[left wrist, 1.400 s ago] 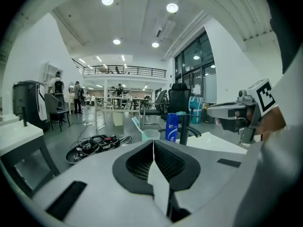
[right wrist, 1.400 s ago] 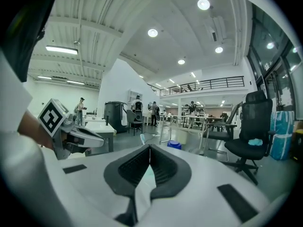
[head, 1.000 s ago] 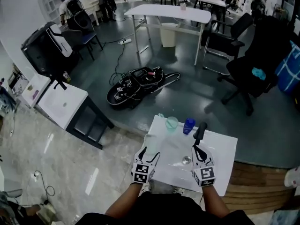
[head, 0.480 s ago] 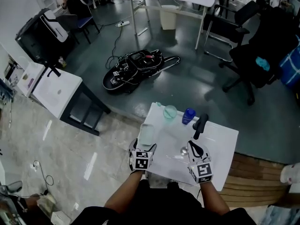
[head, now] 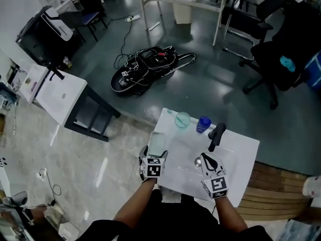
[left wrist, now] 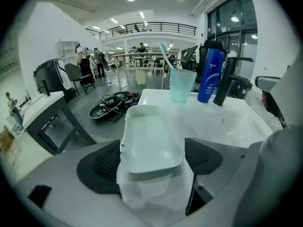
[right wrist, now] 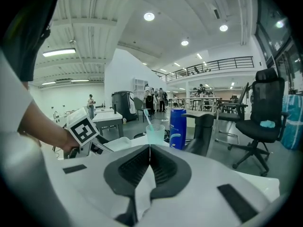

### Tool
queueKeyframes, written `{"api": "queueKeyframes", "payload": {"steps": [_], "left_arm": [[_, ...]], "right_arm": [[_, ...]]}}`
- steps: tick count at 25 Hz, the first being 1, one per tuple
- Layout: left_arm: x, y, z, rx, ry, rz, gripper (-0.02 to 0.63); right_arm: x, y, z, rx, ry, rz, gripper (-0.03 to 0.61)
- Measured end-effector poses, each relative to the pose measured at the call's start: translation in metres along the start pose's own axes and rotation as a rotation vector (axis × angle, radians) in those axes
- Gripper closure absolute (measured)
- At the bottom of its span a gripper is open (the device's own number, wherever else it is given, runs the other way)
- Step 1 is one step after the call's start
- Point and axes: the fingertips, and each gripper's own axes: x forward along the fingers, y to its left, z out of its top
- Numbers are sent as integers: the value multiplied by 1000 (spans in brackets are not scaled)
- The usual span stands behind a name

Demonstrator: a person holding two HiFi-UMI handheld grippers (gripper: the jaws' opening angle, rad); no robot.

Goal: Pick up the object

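From the head view, the left gripper (head: 153, 158) has dropped toward the near left corner of the white table (head: 241, 154), and its jaws have just been opening. A pale, shallow dish (head: 157, 143), which I take for the object to pick up, now lies between the tips and reaches out past them. The right gripper (head: 205, 160) hangs over the basin. A black tap (head: 215, 136) stands just ahead of its tips, with a blue bottle (head: 203, 124) and a cup (head: 182, 119) further out.

In the left gripper view, the jaws stand wide apart with the dish lengthways in the gap. Its near end sits level with the pads. The left pad looks just beside the rim, the right one stands clear of it, and neither presses. The dish rests on the table, not yet lifted. To my eye the approach is done, and closing on the long sides is what remains. The rim looks smooth, so it may slip.

In the right gripper view, the jaws are pressed together with nothing between them. The cup, holding a toothbrush, and the bottle stand beyond the tips.
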Motion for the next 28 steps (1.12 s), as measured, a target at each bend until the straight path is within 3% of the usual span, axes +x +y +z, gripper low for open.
{"api": "queueKeyframes", "payload": {"steps": [15, 28], "left_arm": [[4, 4, -2, 10, -33, -10, 209], [-47, -11, 56, 73, -229, -45, 212]], "right_arm": [[-9, 11, -10, 33, 5, 0, 560], [-18, 8, 8, 32, -51, -56, 560]]}}
